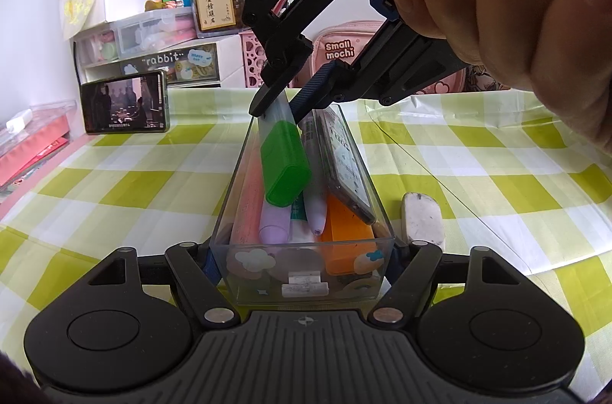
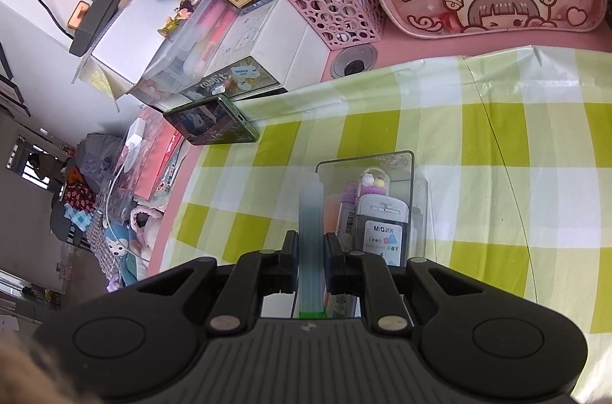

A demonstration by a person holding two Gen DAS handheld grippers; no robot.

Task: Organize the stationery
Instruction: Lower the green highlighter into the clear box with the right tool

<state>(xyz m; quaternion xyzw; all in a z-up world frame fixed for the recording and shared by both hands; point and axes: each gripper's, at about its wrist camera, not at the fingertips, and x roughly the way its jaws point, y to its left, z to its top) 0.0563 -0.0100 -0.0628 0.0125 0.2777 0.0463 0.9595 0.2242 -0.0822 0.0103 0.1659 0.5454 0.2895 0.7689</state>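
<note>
The clear box (image 1: 302, 213) is clamped at its near end by the left gripper (image 1: 302, 251), jaws narrowed right onto its side walls. The green-capped highlighter (image 1: 283, 159) is pinched at its pale tail by the right gripper (image 2: 310, 262), cap end already down among the pens. Its long axis is pretty much lined up with the box's length, so it probably just needs lowering and letting go.
</note>
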